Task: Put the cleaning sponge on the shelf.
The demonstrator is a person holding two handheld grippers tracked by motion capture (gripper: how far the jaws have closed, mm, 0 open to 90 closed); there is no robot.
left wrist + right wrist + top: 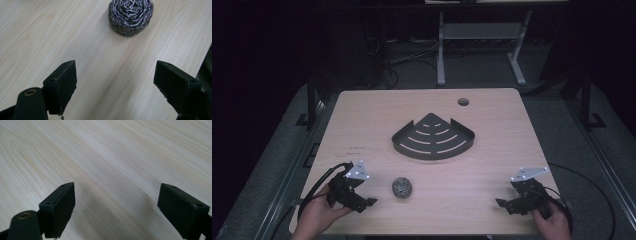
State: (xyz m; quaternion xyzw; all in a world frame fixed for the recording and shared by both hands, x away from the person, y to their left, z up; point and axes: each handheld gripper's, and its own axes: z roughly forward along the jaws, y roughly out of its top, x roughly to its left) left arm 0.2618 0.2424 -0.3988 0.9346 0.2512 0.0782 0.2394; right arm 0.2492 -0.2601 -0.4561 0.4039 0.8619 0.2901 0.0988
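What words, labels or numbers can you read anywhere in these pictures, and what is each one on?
None can be read.
Table: two faint dark marks near its left side, perhaps print, too small and blurred to read.
Grey plates on the left gripper and the right gripper: small pale dots, no letters.
Steel wool scourer and dark corner rack: no text visible.
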